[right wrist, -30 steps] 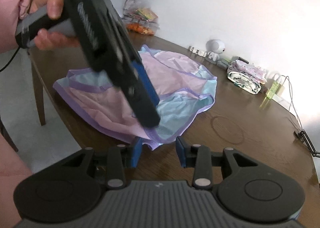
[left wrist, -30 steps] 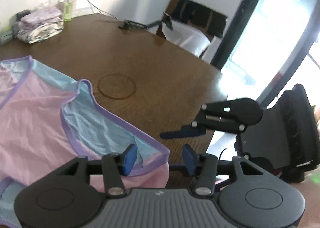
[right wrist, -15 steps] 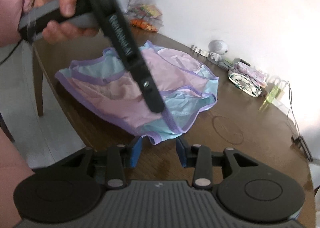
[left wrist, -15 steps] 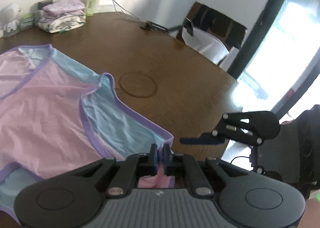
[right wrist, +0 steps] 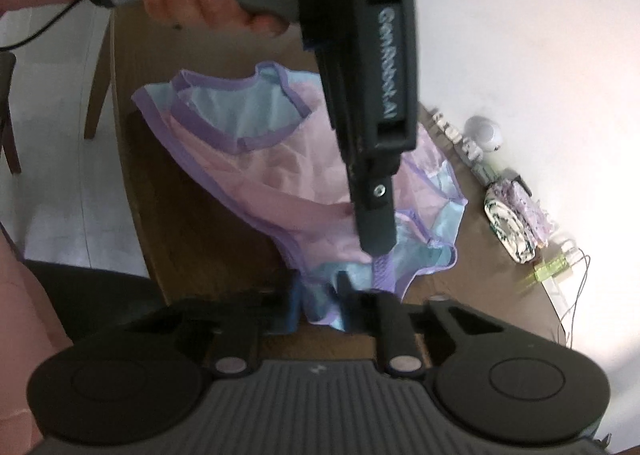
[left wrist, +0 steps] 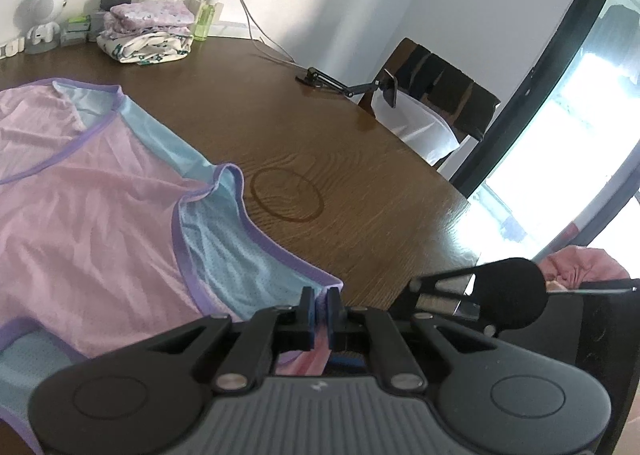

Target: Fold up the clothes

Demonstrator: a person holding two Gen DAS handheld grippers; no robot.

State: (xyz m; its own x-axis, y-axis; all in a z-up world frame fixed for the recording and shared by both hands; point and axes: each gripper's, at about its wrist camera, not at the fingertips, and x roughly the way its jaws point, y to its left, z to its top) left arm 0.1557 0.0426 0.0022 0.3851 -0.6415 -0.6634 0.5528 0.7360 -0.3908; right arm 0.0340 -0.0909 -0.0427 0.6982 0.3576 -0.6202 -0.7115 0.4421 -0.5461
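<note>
A pink and light-blue mesh garment (left wrist: pixel 100 223) with purple trim lies spread on the brown table (left wrist: pixel 360 159). My left gripper (left wrist: pixel 319 307) is shut on the purple hem at the garment's near corner. In the right wrist view that same gripper (right wrist: pixel 374 251) comes down from above in a person's hand (right wrist: pixel 208 3) and pinches the garment (right wrist: pixel 280 183). Just below it my right gripper (right wrist: pixel 320 303) is closing its jaws on the bunched blue corner of the hem, with cloth filling the gap between the pads. This view is blurred.
A stack of folded clothes (left wrist: pixel 148 31), a green bottle (left wrist: pixel 204 19), a white robot figure (left wrist: pixel 42 19) and cables stand along the far wall. A phone-holder arm (left wrist: pixel 348 85) and a chair (left wrist: pixel 432 95) are at the table's far edge. The garment hangs near the table edge (right wrist: pixel 136 191).
The left gripper shut on the hem, then rolled and shifted a little. The right gripper moved in to the garment's corner, rolled, and its jaws narrowed around the cloth.
</note>
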